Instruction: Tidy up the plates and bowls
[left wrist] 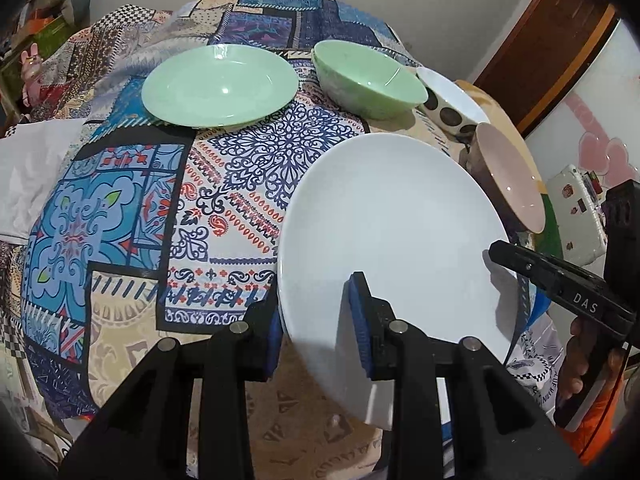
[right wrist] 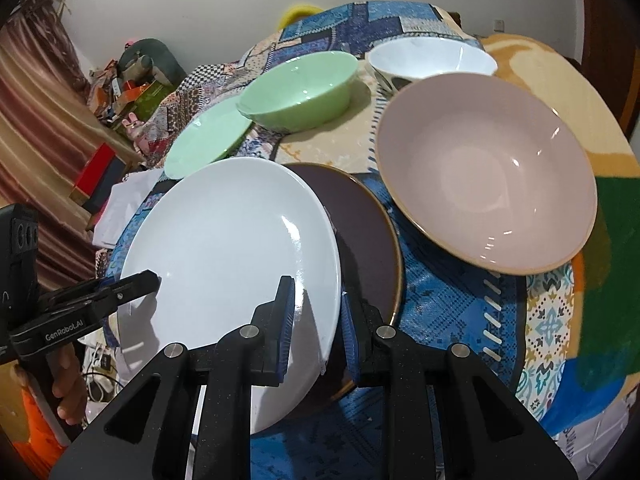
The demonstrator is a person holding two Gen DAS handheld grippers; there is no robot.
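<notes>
Both the left tongs (left wrist: pixel 316 320) and right tongs (right wrist: pixel 318 320) are clenched on the white plate (right wrist: pixel 224 240), held just over the dark plate (right wrist: pixel 368 240) (stacking barely begun); green plate (left wrist: pixel 220 86) and bowls beyond remain unsorted.

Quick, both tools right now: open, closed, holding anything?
Left tool: closed on the near rim of the white plate.
Right tool: closed on the same white plate, at its opposite rim, above the dark plate.
</notes>
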